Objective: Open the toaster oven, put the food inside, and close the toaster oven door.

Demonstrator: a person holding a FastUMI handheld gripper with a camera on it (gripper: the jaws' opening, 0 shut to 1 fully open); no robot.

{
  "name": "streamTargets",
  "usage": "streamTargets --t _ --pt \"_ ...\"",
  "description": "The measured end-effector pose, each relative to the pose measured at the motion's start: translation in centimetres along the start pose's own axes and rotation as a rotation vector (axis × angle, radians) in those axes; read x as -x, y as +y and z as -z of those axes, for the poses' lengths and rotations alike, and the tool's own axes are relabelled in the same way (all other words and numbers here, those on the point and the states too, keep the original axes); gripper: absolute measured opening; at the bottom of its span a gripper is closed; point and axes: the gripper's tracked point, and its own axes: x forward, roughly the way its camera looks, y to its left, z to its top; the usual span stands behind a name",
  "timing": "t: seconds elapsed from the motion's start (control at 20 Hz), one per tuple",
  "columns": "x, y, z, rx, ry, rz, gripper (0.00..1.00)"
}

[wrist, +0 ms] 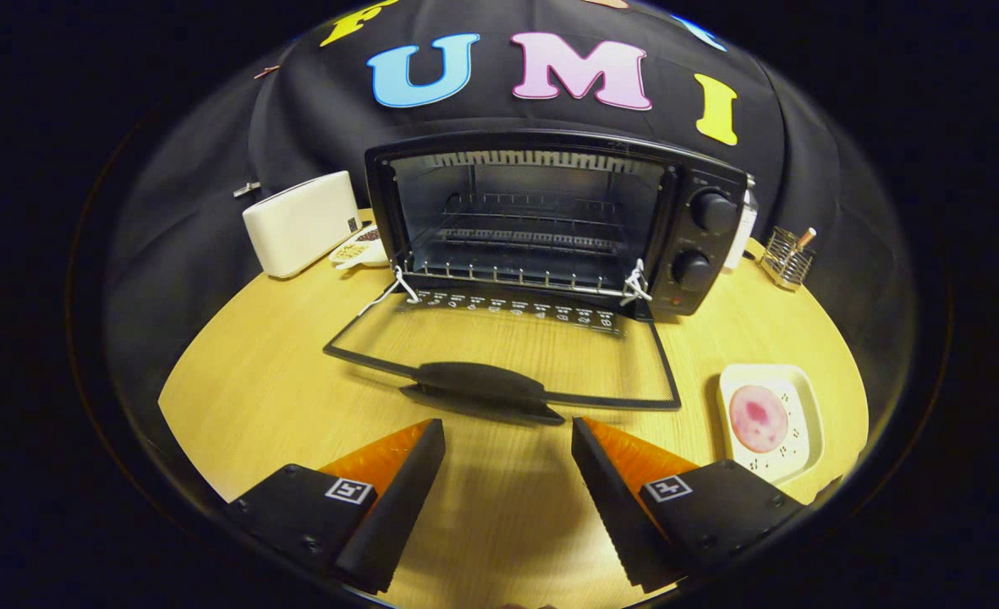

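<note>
- Looking along the gripper (507, 444) in the gripper view, its two fingers stand wide apart with nothing between them but bare tabletop (262, 381).
- Straight ahead sits the toaster oven (550, 220), its door (499, 355) already dropped flat onto the table, the handle (478, 385) just beyond the fingertips. The wire rack (524, 237) inside looks empty.
- The food (758, 418), a round pink slice, lies on a small white plate (808, 410) off to the right of the right finger, beside the open door's right edge and apart from it.
- So the relation that counts: the food is not ahead of the claw but to its right and about level with the fingertips, while the oven mouth lies forward and left of the plate. I judge the next move calls for a swing rightward over the plate.
- The slice is round and flat, with no long axis to line up on; pinching it off the plate could be awkward.
- A white toaster (300, 222) and a wire holder (787, 258) flank the oven, well clear of that path.
</note>
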Motion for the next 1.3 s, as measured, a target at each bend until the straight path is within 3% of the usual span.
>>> streamTargets --t 0.25,0.6,0.8,1.3 --pt "4.3 -4.2 -3.8 -0.03 -0.059 0.004 1.0" --pt "9.6 -15.5 -9.4 -0.242 -0.124 0.109 0.98" --pt "10.4 -19.2 -9.0 -0.318 -0.08 0.108 0.99" --pt "5.8 -22.6 -3.1 -0.35 0.153 -0.035 1.0"
